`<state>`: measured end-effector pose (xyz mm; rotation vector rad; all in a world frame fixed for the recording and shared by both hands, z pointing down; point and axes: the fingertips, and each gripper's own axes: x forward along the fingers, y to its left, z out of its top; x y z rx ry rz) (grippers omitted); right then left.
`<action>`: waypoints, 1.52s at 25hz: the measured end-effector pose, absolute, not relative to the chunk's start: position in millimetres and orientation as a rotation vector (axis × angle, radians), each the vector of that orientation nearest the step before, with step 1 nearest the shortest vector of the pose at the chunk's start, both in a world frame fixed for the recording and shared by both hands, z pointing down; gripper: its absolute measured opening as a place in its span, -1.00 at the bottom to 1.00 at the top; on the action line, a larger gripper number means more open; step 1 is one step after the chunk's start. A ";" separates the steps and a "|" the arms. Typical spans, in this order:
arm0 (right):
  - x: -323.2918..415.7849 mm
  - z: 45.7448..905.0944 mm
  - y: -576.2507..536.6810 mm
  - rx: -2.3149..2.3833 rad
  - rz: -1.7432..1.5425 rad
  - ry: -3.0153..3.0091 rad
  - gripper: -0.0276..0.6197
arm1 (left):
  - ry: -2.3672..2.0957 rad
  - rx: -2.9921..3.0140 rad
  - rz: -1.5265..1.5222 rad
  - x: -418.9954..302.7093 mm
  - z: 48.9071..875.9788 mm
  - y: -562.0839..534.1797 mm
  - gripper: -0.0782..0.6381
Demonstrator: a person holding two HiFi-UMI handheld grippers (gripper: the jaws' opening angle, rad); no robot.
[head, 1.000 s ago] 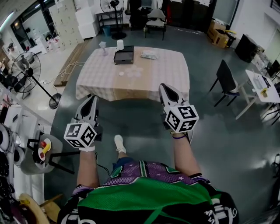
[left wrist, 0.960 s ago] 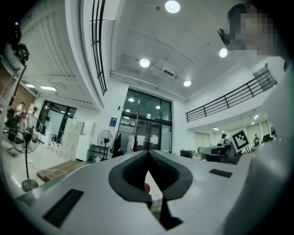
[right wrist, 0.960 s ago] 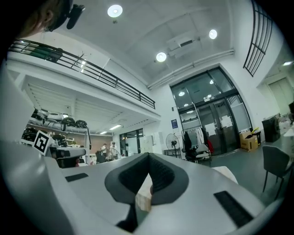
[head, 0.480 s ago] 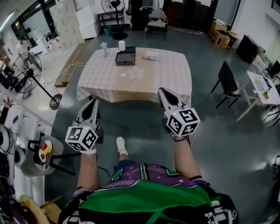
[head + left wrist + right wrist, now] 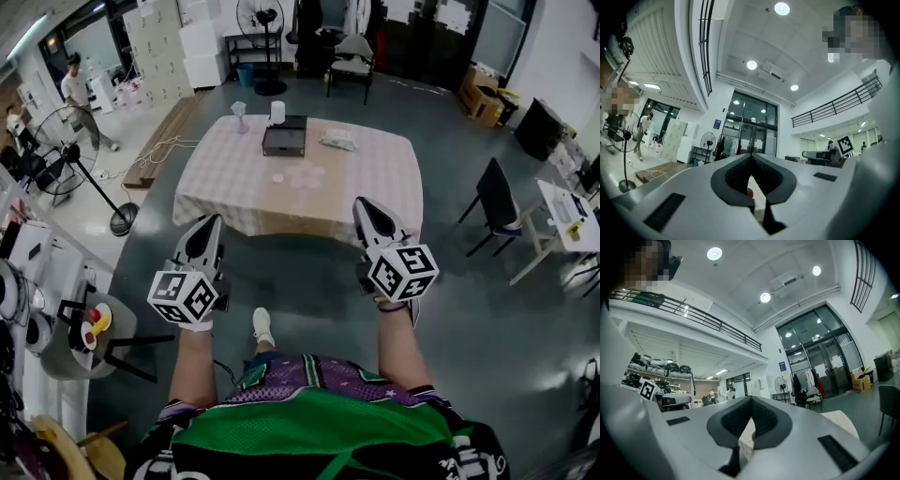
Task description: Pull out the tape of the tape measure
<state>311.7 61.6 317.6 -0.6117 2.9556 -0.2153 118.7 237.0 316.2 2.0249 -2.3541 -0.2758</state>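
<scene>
Both grippers are held out level in front of me, above the floor and short of the table. My left gripper (image 5: pixel 212 221) is shut with nothing between its jaws; in the left gripper view (image 5: pixel 751 154) its dark pads meet. My right gripper (image 5: pixel 362 202) is also shut and empty, its pads closed together in the right gripper view (image 5: pixel 751 398). Ahead stands a table with a checked cloth (image 5: pixel 375 183). On it are a dark box (image 5: pixel 284 138), a white cup (image 5: pixel 277 112) and a pale packet (image 5: pixel 337 141). I cannot make out a tape measure in any view.
A standing fan (image 5: pixel 70 155) is at the left, with cluttered equipment along the left edge. A dark chair (image 5: pixel 495 202) stands right of the table, and a desk (image 5: pixel 562 202) lies further right. My foot (image 5: pixel 262 326) is on the grey floor between the grippers.
Both grippers have moved forward with me toward the table, whose near edge is now closer to their tips. The jaws stayed shut.
</scene>
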 end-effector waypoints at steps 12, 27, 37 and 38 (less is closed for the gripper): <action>213.5 303.4 -3.0 -0.555 -0.222 2.956 -0.90 | -2.401 1.964 -0.214 23.5 322.8 186.1 -0.72; 35.1 273.5 -83.4 -0.593 -0.142 2.945 -0.90 | -2.314 2.040 -0.214 -146.9 308.1 89.9 -0.72; -57.6 294.5 -127.6 -0.652 -0.142 2.962 -0.90 | -2.309 2.055 -0.205 -235.4 328.5 46.4 -0.72; -63.9 297.5 -131.8 -0.641 -0.140 2.970 -0.90 | -2.316 2.046 -0.219 -242.1 330.5 42.1 -0.72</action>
